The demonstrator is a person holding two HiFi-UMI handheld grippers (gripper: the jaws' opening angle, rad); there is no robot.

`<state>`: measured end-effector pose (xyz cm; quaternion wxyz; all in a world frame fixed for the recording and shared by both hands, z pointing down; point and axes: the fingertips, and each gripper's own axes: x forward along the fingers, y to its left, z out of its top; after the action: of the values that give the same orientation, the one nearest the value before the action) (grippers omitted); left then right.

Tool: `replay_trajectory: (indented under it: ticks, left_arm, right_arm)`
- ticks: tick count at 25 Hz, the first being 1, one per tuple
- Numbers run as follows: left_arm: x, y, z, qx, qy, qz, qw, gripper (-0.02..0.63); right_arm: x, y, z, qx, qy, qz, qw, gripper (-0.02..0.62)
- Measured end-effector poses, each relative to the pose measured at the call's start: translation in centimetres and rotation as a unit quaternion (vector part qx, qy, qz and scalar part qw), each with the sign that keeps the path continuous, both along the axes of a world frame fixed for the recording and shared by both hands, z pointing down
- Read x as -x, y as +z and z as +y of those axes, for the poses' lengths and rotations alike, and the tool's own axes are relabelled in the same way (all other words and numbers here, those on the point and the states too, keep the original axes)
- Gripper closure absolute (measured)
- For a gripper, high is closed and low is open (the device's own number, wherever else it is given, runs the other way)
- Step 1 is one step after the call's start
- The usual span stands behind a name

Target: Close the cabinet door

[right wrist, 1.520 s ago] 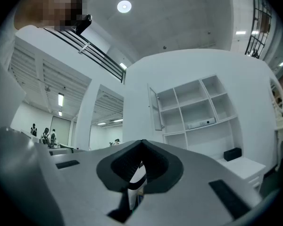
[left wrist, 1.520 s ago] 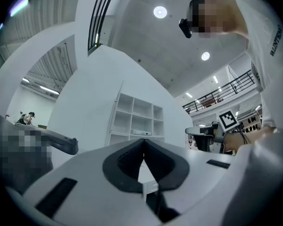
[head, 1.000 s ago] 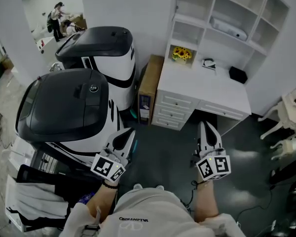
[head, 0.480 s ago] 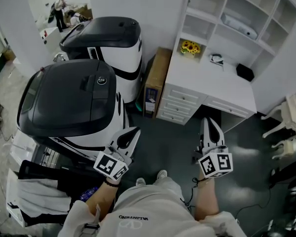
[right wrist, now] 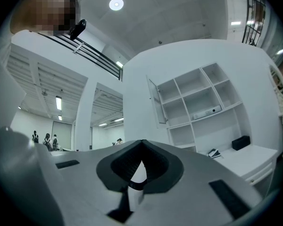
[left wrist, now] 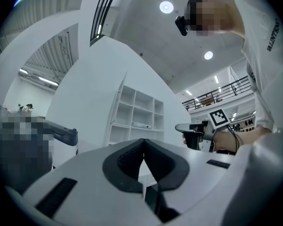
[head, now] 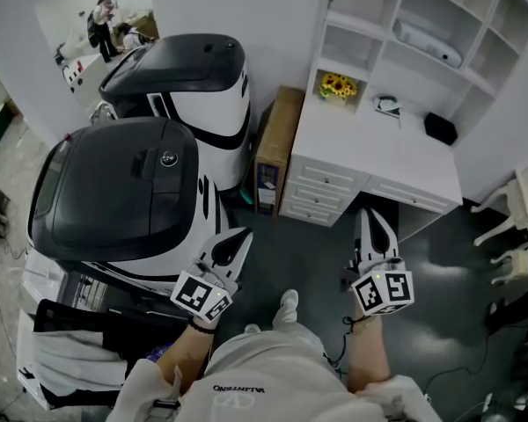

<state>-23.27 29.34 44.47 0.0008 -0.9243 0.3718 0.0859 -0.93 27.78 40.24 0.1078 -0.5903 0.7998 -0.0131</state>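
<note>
The person has stepped nearer. The cabinet door (right wrist: 154, 100) stands ajar at the left edge of the far shelf unit (head: 405, 11), above the desk (head: 370, 148). The left gripper (head: 239, 236) and right gripper (head: 370, 218) hang low with jaws together and empty, probably because the door is still out of reach.

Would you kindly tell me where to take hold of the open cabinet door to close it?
Probably its free vertical edge: the cabinet door stands swung out from the shelf unit's upper left, so bring the right tool against its outer face.
</note>
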Motion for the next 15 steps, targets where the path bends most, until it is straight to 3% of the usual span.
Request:
replay_trajectory:
  ticks: [15]
  left_arm:
    - [-8.0,-2.9,-12.0,-0.033,-0.032,0.002,0.9989,0.601]
  right_arm:
    - [-6.9,-2.3,-13.0,-0.025,-0.045,-0.005,0.999,0.584]
